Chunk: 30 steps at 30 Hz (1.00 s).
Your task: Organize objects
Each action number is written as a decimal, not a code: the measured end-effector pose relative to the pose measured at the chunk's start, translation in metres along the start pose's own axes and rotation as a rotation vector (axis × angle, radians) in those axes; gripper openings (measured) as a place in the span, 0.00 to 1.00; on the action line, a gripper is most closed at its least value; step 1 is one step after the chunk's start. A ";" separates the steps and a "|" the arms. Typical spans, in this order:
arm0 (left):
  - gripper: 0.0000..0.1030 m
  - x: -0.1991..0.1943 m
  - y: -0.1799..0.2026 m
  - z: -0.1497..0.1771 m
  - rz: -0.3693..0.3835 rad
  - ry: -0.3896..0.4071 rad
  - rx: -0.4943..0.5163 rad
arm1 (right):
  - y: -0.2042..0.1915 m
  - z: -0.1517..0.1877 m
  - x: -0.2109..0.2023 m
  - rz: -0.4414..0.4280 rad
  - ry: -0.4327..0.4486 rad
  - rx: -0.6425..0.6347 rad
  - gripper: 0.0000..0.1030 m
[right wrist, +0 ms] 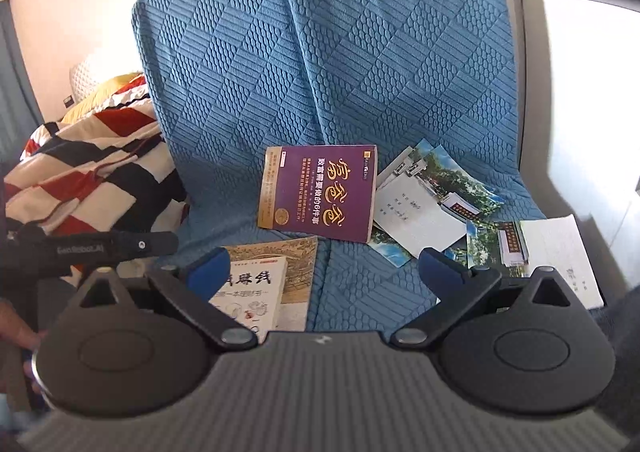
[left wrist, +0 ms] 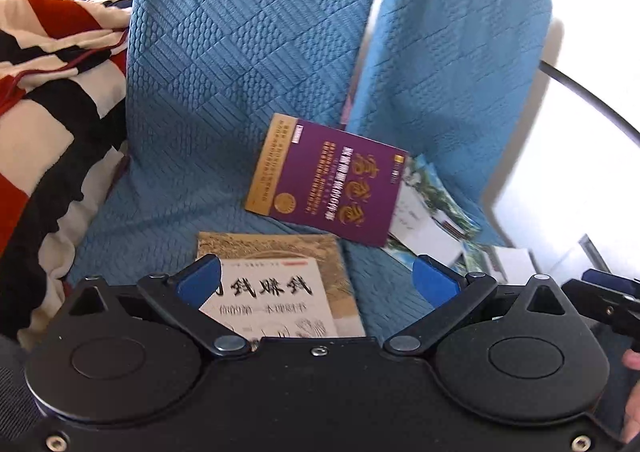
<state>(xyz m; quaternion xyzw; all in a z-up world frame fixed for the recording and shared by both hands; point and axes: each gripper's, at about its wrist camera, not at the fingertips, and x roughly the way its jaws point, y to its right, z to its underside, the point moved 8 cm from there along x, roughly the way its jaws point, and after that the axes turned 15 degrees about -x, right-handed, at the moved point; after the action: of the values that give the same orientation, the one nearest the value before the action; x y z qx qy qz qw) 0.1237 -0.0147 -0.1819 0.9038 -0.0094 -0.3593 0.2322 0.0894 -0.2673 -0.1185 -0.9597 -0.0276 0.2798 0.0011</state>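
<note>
A: Purple book?
B: Flat on blue sofa cover, mid-seat. Tan book just in front; booklets touching its right edge.
A: Claws?
B: Left gripper spread wide, nothing held, above tan book. Right gripper spread too, empty.
A: Surroundings?
B: Striped blanket at left of seat
</note>
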 end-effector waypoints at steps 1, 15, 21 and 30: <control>0.99 0.008 -0.002 -0.002 -0.004 -0.001 -0.009 | 0.002 0.001 0.006 0.003 0.003 -0.009 0.99; 0.99 0.109 -0.029 -0.035 -0.003 -0.066 0.004 | 0.051 -0.008 0.088 -0.015 -0.049 0.028 0.99; 0.99 0.152 -0.043 -0.054 -0.055 -0.057 -0.014 | 0.058 -0.012 0.137 -0.051 -0.114 0.054 0.99; 0.99 0.199 -0.054 -0.075 -0.035 -0.100 -0.027 | 0.065 -0.008 0.196 -0.132 -0.199 0.180 0.98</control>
<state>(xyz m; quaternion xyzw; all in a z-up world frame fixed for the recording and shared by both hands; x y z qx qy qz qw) 0.3122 0.0277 -0.2862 0.8816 -0.0004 -0.4080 0.2373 0.2621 -0.3215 -0.2176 -0.9192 -0.0654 0.3743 0.1030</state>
